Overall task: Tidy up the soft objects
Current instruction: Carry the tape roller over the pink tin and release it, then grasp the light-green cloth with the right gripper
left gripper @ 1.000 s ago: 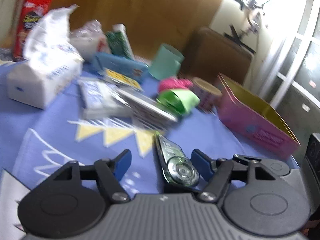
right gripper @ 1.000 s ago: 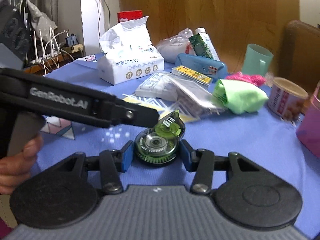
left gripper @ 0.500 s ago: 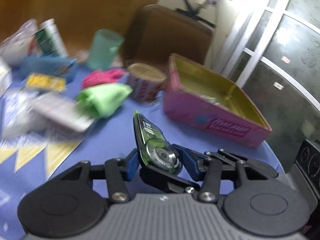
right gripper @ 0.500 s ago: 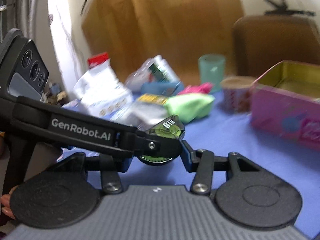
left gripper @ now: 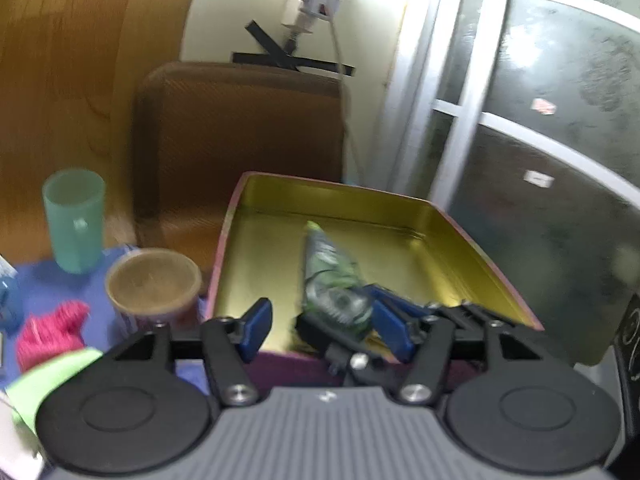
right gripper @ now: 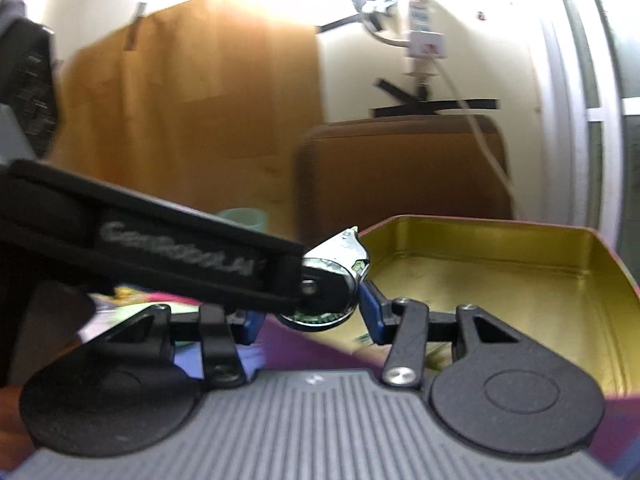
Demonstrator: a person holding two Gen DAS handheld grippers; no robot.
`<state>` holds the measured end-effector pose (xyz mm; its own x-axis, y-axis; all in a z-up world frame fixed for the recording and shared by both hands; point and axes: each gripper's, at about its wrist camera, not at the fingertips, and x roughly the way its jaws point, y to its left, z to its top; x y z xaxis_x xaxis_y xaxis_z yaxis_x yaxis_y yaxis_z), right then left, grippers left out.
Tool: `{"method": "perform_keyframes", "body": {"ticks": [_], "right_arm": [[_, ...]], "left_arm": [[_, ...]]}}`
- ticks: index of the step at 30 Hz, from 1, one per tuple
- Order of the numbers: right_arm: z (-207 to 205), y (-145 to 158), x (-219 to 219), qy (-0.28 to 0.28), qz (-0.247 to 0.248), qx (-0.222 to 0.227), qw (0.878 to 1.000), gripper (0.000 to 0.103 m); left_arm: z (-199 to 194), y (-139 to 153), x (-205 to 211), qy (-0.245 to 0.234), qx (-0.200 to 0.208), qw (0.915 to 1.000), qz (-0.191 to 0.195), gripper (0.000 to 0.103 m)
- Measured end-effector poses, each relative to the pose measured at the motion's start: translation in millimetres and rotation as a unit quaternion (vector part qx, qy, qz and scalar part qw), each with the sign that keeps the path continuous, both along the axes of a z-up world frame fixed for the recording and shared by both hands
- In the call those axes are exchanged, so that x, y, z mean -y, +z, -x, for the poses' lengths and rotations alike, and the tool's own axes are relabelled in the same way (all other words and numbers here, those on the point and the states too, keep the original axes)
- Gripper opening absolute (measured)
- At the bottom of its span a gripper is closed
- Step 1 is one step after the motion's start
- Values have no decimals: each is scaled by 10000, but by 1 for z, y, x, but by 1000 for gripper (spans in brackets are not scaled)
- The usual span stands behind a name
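Tape [left gripper: 328,276], a green correction-tape dispenser, is held in the air over the near part of the tin [left gripper: 400,216], clear of its gold floor. The nose points away from both cameras, toward the tin's far wall.

Right gripper [right gripper: 310,316]: jaws part closed, clamped on the tape's round body. The right pad presses the tape's edge. The left pad's contact is hidden behind the other gripper's finger.

Left gripper [left gripper: 324,330]: jaws have just been opening and now stand part open. The tape sits between them, close against the right pad, with a clear gap to the left pad. It has no grip. In the right wrist view one of its fingers crosses from the left and ends at the tape.

Tin: pink outside, open, on the blue cloth [left gripper: 40,280] at the table's right end, in front of a brown chair [left gripper: 240,128].

Left of the tin, touching or nearly so, stands a tub [left gripper: 152,280] with a brown lid. A mint cup [left gripper: 74,220] is behind it. Pink cloth [left gripper: 52,332] and green cloth [left gripper: 52,376] lie nearer, on the table, outside the tin. Both views are blurred.
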<state>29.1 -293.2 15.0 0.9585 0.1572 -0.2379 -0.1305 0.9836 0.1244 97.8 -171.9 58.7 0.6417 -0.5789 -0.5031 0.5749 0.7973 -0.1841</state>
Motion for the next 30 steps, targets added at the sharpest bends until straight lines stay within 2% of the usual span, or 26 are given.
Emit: {"method": "perform_keyframes", "body": {"ticks": [3, 5, 10, 12, 17, 23, 27, 30], "right_arm": [[-20, -9, 8, -237, 152, -88, 9996, 57], [-24, -13, 10, -237, 80, -195, 9995, 57], [0, -9, -2, -249, 324, 34, 9992, 57], [10, -4, -6, -199, 225, 77, 9995, 57], [30, -2, -32, 228, 84, 97, 9997, 57], [15, -13, -81, 982, 99, -432, 9942, 58], [-3, -16, -109, 1262, 82, -747, 9892, 61], [-20, -12, -123, 1283, -178, -940, 9871, 63]], "left_arm": [[-6, -5, -5, 166, -121, 9998, 32, 61], [-3, -6, -16, 165, -174, 9996, 115, 64], [21, 0, -49, 201, -23, 9994, 277, 65], [35, 0, -69, 241, 91, 9991, 338, 68], [61, -15, -128, 774, 262, 9966, 90, 68], [61, -51, -200, 1695, -222, 9853, 26, 67], [60, -65, -232, 2066, -419, 9770, 331, 68], [58, -66, -241, 2090, -411, 9751, 615, 68]]}}
